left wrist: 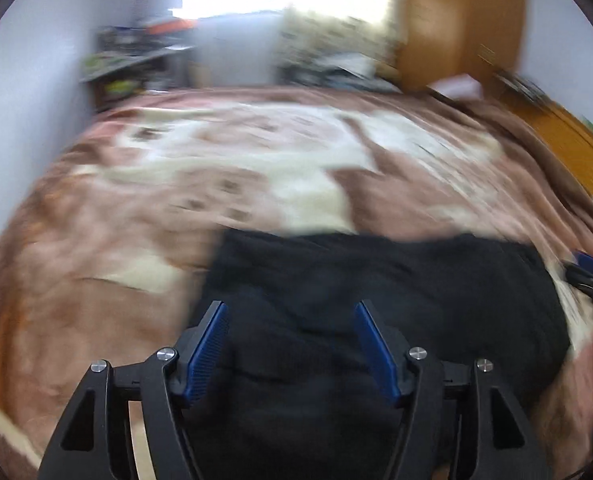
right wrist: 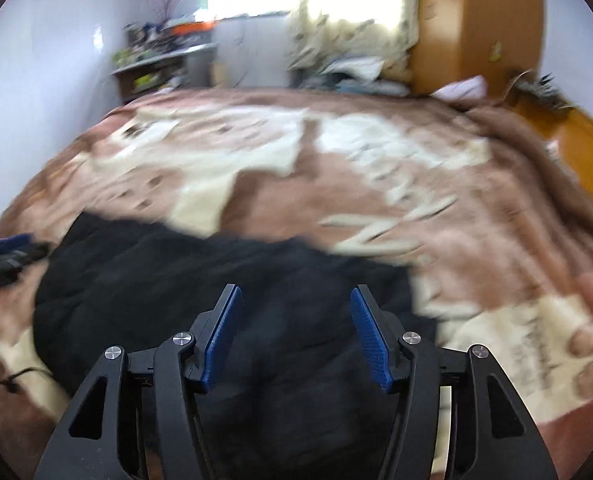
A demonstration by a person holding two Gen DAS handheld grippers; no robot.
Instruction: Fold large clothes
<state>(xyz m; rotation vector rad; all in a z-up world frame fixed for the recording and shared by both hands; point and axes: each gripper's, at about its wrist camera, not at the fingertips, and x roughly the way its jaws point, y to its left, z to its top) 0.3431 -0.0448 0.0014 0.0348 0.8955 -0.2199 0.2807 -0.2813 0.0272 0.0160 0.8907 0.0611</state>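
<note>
Hovering over the bed, I am holding my left claw [left wrist: 292, 344] spread, blue pads apart with nothing pinched between them; only the black garment [left wrist: 376, 300] is lying underneath. My right claw [right wrist: 296, 332] is standing spread the same way, empty, above the same dark cloth [right wrist: 176, 280].

The garment is lying bunched on the near part of the brown-and-cream blanket [left wrist: 216, 168], its long axis running side to side across the bed. In the left view its left edge is falling just beside my left pad and its far edge is running roughly straight across. In the right view its far edge is sloping down toward the right and ending just past my right pad. Which end is which I cannot tell through the blur.

Beyond the cloth, the blanket is stretching open and bare to the far edge of the bed. A white wall [right wrist: 48, 100] is closing the left side, and a wooden wardrobe [right wrist: 476, 20] is standing at the far right corner.
</note>
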